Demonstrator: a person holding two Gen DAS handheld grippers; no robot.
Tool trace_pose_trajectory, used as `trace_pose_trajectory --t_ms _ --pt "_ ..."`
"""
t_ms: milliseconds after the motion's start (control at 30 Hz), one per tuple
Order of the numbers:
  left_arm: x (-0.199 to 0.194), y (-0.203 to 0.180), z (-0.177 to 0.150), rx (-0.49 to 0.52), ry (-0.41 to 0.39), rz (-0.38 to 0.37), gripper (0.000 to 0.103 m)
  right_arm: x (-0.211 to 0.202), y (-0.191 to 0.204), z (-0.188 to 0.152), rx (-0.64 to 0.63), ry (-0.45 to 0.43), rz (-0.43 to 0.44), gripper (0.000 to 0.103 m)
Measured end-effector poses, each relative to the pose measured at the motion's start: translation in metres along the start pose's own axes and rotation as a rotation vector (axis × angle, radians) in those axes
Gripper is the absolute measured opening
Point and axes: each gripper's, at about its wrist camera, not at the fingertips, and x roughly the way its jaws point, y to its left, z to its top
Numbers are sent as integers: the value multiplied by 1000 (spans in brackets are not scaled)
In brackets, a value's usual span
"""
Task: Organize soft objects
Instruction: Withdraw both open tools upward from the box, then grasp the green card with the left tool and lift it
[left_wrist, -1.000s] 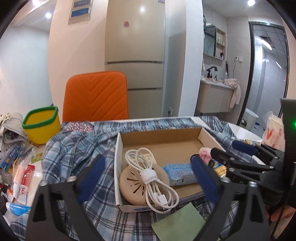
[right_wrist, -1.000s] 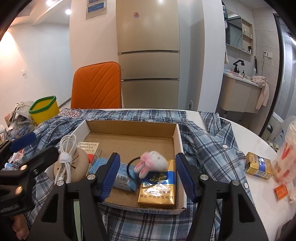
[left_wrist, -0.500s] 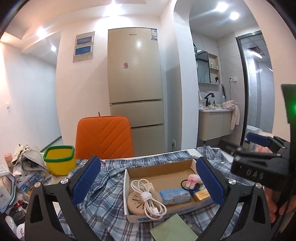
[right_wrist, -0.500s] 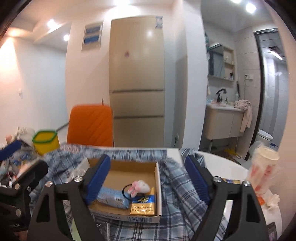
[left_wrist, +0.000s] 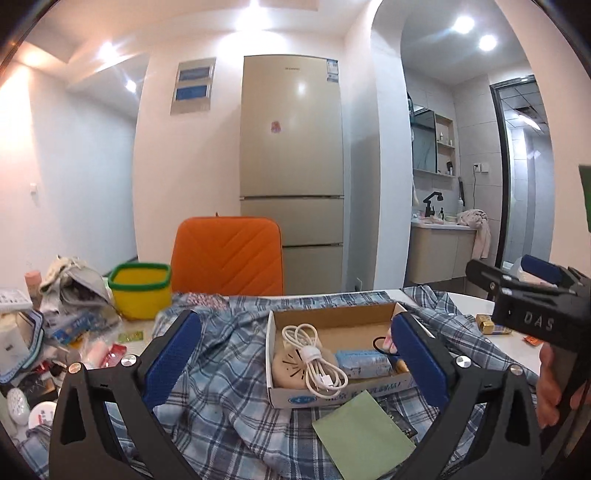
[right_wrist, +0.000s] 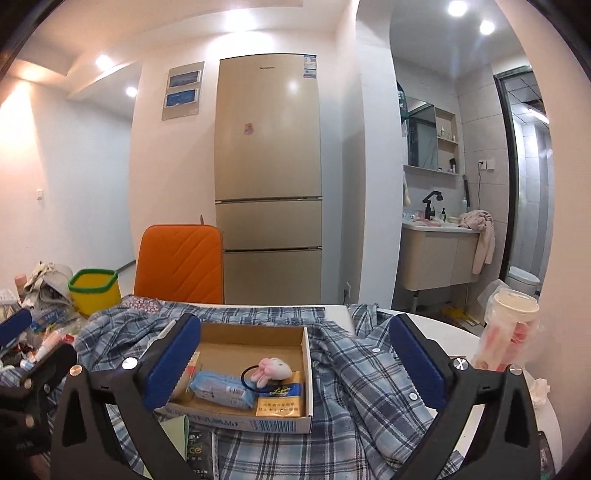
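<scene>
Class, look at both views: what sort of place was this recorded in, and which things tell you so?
Most likely a small home or flat. A tall fridge stands behind an orange chair, a bathroom sink unit shows through the arch, and the table carries a plaid shirt.

Cardboard box: open top, reachable from above; front half filled by a tissue pack, bunny hair tie, yellow packet and cable; rear floor bare.
Plaid shirt: rumpled around the box.
Left worktop edge: crowded, yellow bin.
Right: cup.
Behind: orange chair.
</scene>
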Motion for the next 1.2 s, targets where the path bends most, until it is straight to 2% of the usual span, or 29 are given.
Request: trace_pose_trajectory --t_ms 67,100,200,267,333,533,600,667,833,933,1000,1067,1200 --pt "5 0 -1 -8 49 -32 102 0 0 -3 -8 -4 -8 103" --pt "9 -1 -2 -14 97 -53 103 1 0 -4 -10 -2 -11 103" --pt "25 -4 -4 -68 311 -71 102 5 0 -6 0 5 -6 103" --pt "33 -1 -7 -139 425 -132 102 5 0 -7 3 10 5 103" --pt "44 1 -12 -195 526 -162 102 3 2 -7 -4 4 6 103" --pt "71 -5 -29 -267 724 -180 88 -4 3 -7 -14 -26 -10 103" --pt "79 -11 -36 -256 801 -202 78 -4 3 -7 -12 -22 -7 103" --pt "86 -13 -45 -274 862 -206 77 -4 4 -8 -15 -11 -5 103" --pt "99 -14 -60 -301 916 -204 77 -2 5 -8 -26 -7 -2 103" --pt "105 -15 -67 -306 945 -227 77 -1 5 -10 -33 -4 -3 103" --pt "104 -16 -68 -280 919 -221 78 1 5 -11 -34 3 -2 103" --pt "105 -16 -68 -288 921 -248 78 4 5 -12 -34 15 -3 103" --pt "107 -17 -67 -289 925 -254 78 8 8 -15 -45 29 -3 103"
